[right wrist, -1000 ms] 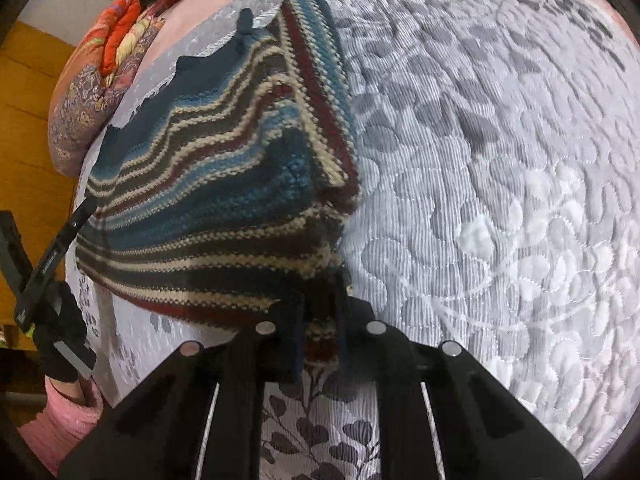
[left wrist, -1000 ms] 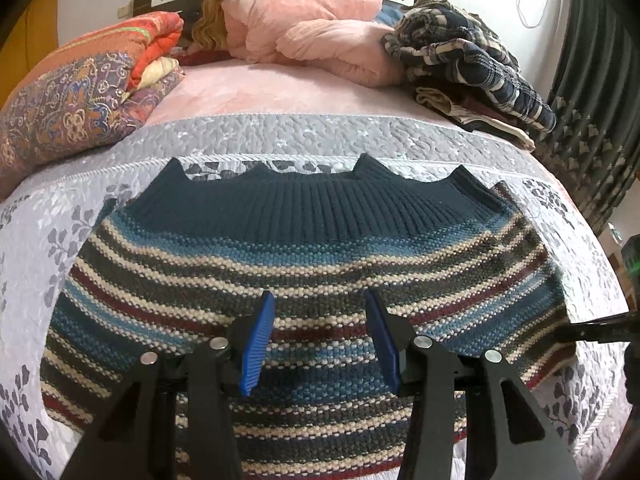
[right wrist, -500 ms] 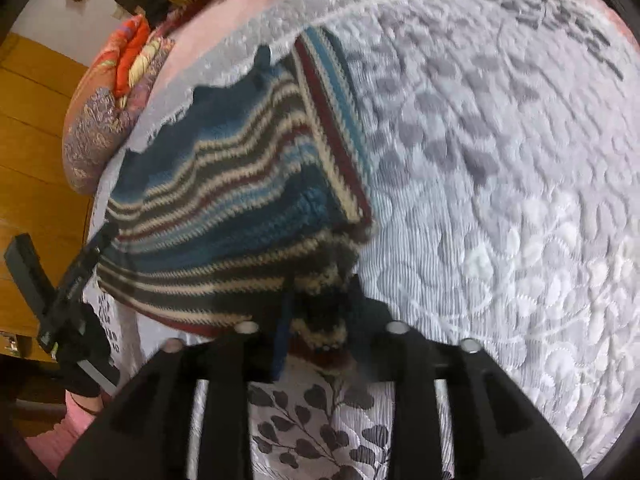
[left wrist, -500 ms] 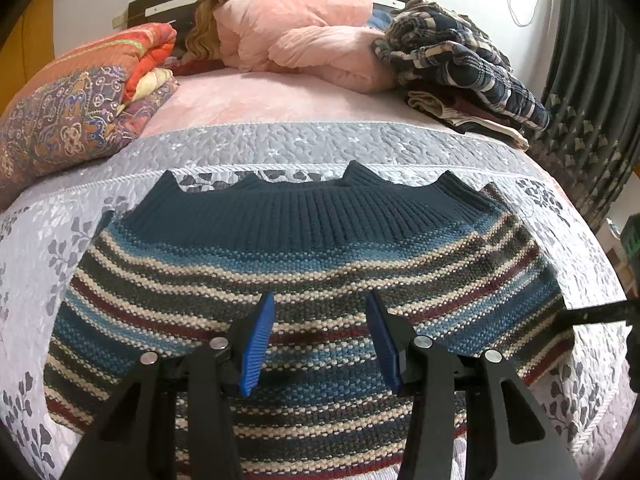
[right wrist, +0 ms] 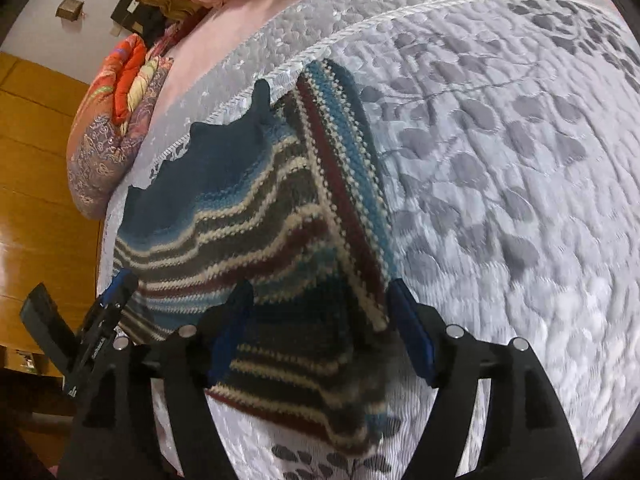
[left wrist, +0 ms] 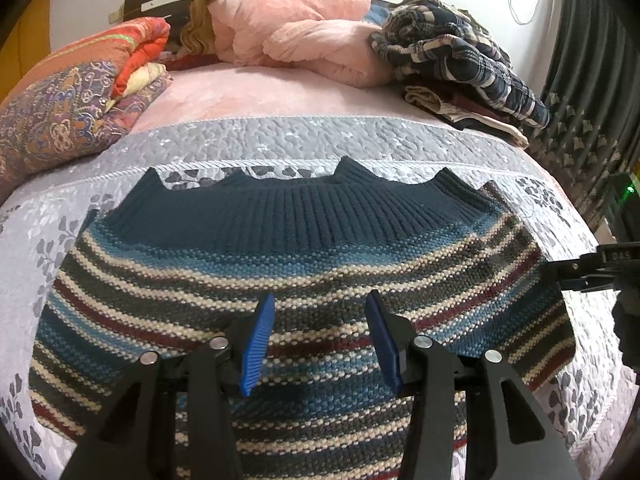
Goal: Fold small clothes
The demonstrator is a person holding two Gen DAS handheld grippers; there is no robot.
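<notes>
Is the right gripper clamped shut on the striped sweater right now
No, the right gripper is open, its blue pads standing wide apart on either side of the striped sweater.

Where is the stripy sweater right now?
The striped sweater lies spread on the grey quilt, in front of the pink blanket, under the open left gripper.

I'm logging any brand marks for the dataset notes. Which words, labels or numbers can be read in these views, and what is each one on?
"DAS": pale letters on the black body of the right claw, at the right edge of the left wrist view; only partly legible.
Faint marks on the left claw body in the right wrist view: too blurred to read.
Nothing readable on the striped sweater or the quilted bedspread.
</notes>
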